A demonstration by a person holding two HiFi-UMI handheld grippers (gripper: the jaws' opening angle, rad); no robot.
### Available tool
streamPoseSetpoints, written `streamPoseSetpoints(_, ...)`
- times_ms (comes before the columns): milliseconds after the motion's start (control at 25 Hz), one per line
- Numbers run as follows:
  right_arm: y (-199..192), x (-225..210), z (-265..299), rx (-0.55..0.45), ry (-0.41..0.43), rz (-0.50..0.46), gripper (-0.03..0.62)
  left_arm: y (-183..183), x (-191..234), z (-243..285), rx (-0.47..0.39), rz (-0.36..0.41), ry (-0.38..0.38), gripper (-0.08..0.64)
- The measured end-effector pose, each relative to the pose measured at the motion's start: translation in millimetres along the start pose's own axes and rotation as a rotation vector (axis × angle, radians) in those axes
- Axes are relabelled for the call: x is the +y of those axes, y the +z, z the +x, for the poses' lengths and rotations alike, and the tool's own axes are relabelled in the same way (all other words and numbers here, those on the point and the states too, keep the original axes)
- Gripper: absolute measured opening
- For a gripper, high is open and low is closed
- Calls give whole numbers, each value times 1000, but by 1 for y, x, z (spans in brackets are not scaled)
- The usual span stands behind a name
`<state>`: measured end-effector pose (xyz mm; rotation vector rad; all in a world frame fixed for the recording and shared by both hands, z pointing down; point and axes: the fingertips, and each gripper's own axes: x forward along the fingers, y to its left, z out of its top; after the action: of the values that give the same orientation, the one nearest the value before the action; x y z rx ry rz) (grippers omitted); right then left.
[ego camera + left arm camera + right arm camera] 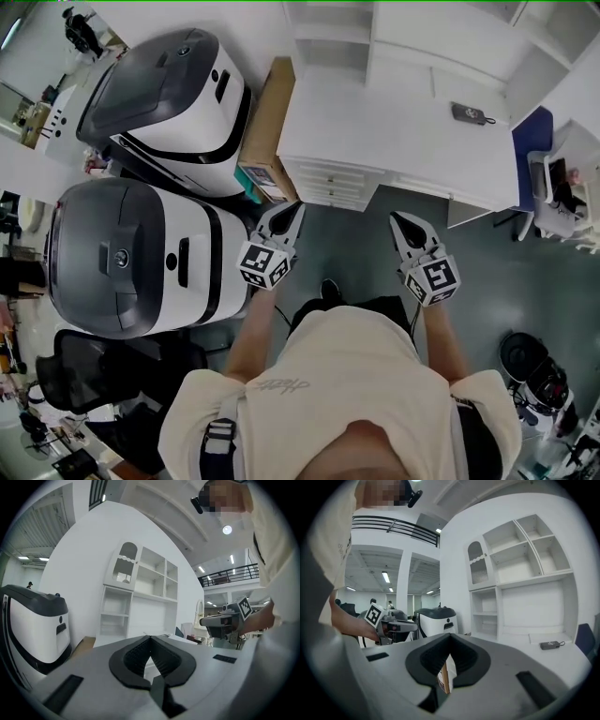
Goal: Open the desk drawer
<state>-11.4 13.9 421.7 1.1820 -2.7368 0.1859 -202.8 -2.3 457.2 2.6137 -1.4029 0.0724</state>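
Hovering hand-held grippers [294,212] [399,221], seemingly shut, empty

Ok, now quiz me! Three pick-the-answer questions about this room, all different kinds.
1. Where is the small dark device? A on the floor; B on the white desk; C on a shelf.
2. How many big grey-and-white machines stand near the desk? A one; B two; C four.
3. The desk drawers are: A pulled out; B missing; C all shut.
Answers: B, it lies on the desk top; B, two stand side by side; C, their fronts sit flush.
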Motion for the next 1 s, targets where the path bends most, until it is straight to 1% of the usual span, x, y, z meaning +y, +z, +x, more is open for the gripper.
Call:
streamPoseSetpoints(120,-1,-5,14,10,-21,9,2,-5,14,15,19,-9,-21,3)
streamPoseSetpoints(240,-3,-9,23,23,-34,16,2,-10,24,26,29,-36,-24,3)
streamPoseSetpoints(440,-15,-27,32,47,-47,45,2,-26,29,51,56,-61,-40,3)
streamPoseSetpoints(560,-24,-50,37,59,-44,56,2,-32,28,72,75,-63,-36,3)
streamPoseSetpoints(720,-32,-83,53,61,-23,73,2,-32,33,100,112,-47,-20,5)
streamPoseSetpoints(880,-22,-116,77,38,21,49,2,-23,39,130,135,-27,-2,3)
streamPoseSetpoints(1000,-11,-146,89,15,44,31,2,-10,40,163,128,-11,9,3)
